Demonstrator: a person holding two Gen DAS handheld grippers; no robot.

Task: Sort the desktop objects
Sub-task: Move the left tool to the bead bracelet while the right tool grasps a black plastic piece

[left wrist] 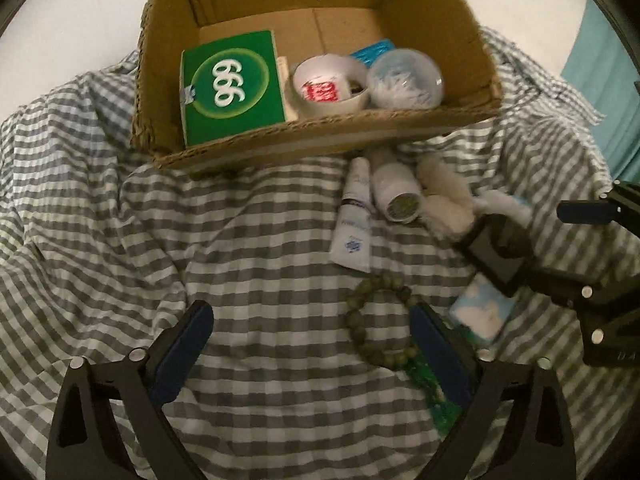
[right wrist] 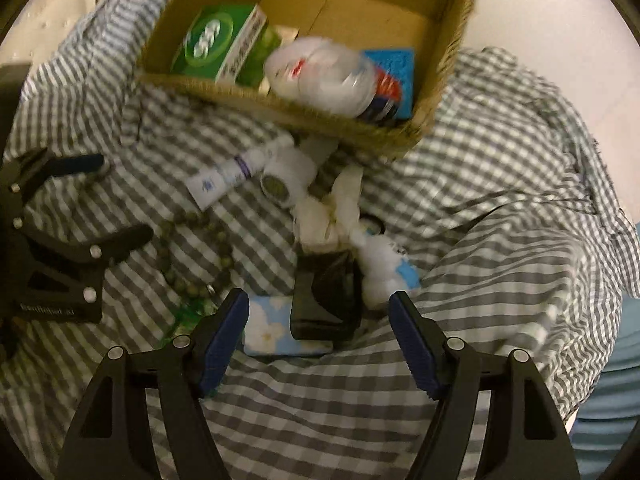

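My left gripper point(left wrist: 310, 334) hangs low, its 2 blue-padded fingers point(left wrist: 184, 350) spread wide with nothing between them. My right gripper point(right wrist: 318, 334) is just as wide apart and holds nothing. In the left wrist view it point(left wrist: 532, 236) sits off to the right, angled inward.

A cardboard box point(left wrist: 320, 136) sits at the far side of the cloth-covered worktop point(left wrist: 100, 220). Inside it, a carton point(left wrist: 232, 88) lies left, a tape roll point(left wrist: 332, 88) in the middle, a round tub point(left wrist: 404, 80) right. Just near of the box lie a tube point(left wrist: 354, 220) and a bottle point(left wrist: 396, 192), side by side. Nearer still lies a bead bracelet point(left wrist: 380, 320), with a tissue pack point(left wrist: 482, 312) to its right.
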